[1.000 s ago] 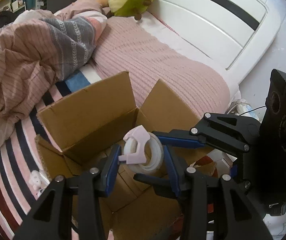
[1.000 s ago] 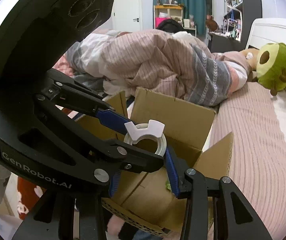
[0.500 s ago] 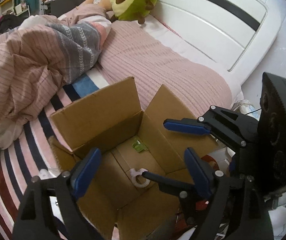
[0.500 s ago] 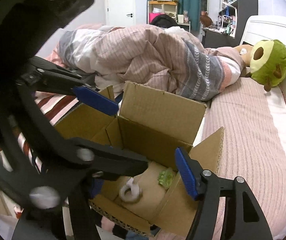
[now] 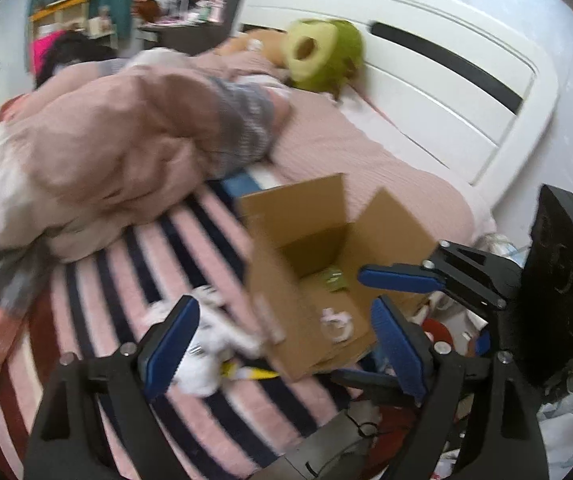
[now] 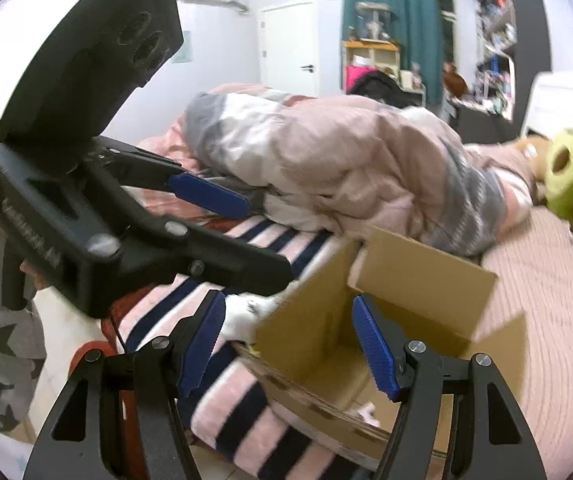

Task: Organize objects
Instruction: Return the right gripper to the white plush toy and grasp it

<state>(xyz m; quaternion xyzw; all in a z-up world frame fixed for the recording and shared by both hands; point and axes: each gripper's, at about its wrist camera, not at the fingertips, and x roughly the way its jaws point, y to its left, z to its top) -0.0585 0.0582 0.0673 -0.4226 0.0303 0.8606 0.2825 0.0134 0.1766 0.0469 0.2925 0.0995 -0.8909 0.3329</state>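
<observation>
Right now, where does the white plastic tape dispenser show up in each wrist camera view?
Left wrist view: the white plastic tape dispenser lies on the open brown cardboard box floor, lower centre-right.
Right wrist view: only a white sliver shows low inside the box, likely the same item.
Shared landmark: the green avocado plush toy.

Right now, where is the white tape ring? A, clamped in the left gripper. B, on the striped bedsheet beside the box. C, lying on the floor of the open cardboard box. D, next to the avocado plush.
C: the white tape ring lies on the floor of the cardboard box, near a small green item, while the left gripper is open and holds nothing.
</observation>
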